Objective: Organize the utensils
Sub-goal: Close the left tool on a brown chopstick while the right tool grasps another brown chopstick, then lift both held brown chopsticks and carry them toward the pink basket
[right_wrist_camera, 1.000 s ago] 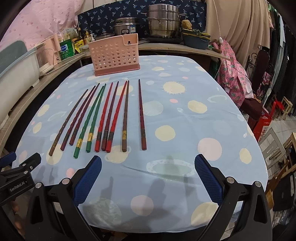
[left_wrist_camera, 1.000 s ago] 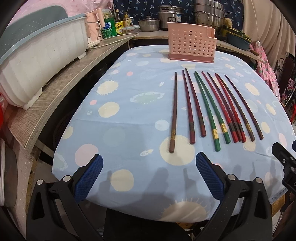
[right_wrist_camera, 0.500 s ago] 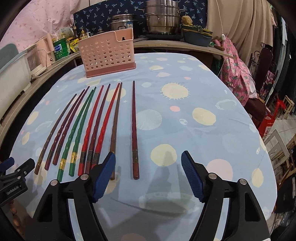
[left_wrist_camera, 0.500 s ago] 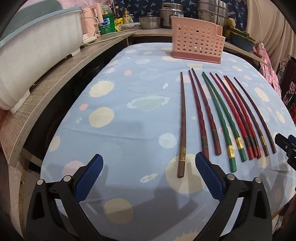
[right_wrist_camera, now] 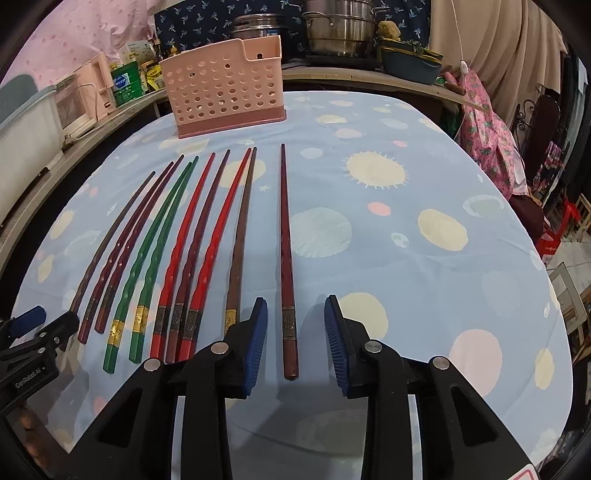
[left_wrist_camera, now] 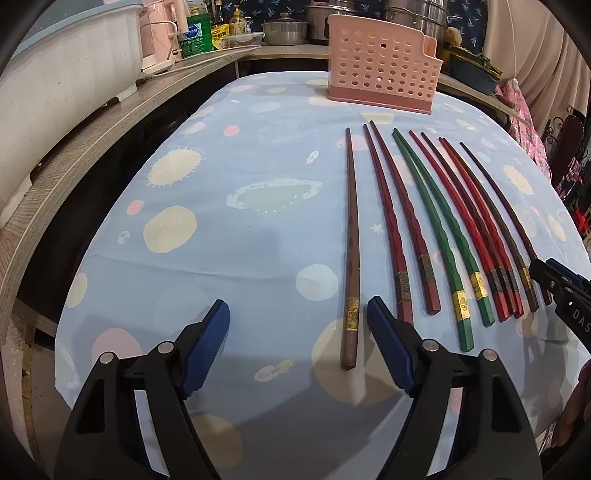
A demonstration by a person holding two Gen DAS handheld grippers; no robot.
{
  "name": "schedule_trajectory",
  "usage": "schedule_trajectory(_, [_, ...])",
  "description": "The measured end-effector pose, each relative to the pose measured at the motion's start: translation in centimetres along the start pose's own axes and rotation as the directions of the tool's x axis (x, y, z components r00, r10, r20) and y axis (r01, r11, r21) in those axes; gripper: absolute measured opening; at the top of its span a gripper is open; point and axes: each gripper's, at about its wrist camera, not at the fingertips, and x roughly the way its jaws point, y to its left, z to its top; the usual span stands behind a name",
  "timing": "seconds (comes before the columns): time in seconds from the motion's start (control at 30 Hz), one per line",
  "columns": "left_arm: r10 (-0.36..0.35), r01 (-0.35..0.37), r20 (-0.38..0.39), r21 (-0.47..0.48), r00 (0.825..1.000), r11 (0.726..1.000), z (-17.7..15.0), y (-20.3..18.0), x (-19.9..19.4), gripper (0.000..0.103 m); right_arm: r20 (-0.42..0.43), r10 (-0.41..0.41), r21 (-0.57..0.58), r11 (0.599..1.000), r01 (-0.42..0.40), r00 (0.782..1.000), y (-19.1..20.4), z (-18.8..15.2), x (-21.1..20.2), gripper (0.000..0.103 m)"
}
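Note:
Several chopsticks lie side by side on the blue patterned tablecloth (left_wrist_camera: 229, 258), tips toward a pink perforated holder (left_wrist_camera: 380, 74) (right_wrist_camera: 225, 92) at the far end. My left gripper (left_wrist_camera: 296, 306) hovers low over the near end of the leftmost brown chopstick (left_wrist_camera: 351, 258). That end lies between the closing jaws, close to the right pad and untouched. My right gripper (right_wrist_camera: 295, 317) straddles the rightmost dark red chopstick (right_wrist_camera: 286, 258). Its jaws are closing too, with a gap on each side. A green pair (left_wrist_camera: 443, 236) (right_wrist_camera: 155, 251) lies mid-row.
A wooden counter (left_wrist_camera: 92, 125) runs along the left with a white dish rack (left_wrist_camera: 62, 55). Pots (right_wrist_camera: 340, 26) and bottles stand behind the holder. Chairs and a pink cloth (right_wrist_camera: 491, 136) are off the table's right edge. Wide bare cloth lies right of the chopsticks (right_wrist_camera: 424, 240).
Both grippers have moved forward and down to the chopsticks' near ends. Both pairs of jaws have narrowed, the right pair much more. The chopsticks have not moved.

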Motion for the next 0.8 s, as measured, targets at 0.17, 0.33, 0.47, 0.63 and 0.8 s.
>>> schedule_trajectory(0.17, [-0.007, 0.007, 0.009, 0.001, 1.000, 1.000, 0.1, 0.0, -0.1, 0.060, 0.003, 0.001, 0.004, 1.000, -0.001, 1.000, -0.4, 0.0, 0.0, 0.020])
schedule_trajectory(0.33, [-0.038, 0.038, 0.004, 0.005, 0.999, 0.999, 0.2, -0.2, -0.4, 0.037, 0.003, 0.005, 0.010, 1.000, -0.005, 1.000, -0.7, 0.0, -0.1, 0.014])
schedule_trajectory(0.47, [-0.080, 0.080, -0.009, -0.002, 0.997, 0.997, 0.2, -0.1, -0.5, 0.014, -0.001, 0.013, 0.008, 1.000, -0.012, 1.000, -0.7, 0.0, -0.1, 0.008])
schedule_trajectory(0.63, [-0.114, 0.113, -0.026, -0.012, 0.993, 0.993, 0.2, 0.0, -0.6, 0.009, -0.008, 0.017, 0.007, 1.000, -0.017, 1.000, -0.8, -0.1, -0.2, 0.008])
schedule_trajectory(0.8, [-0.127, 0.126, -0.039, -0.023, 0.991, 0.992, 0.2, 0.0, -0.7, 0.009, -0.015, 0.028, 0.024, 0.999, -0.028, 1.000, -1.2, -0.2, -0.5, 0.007])
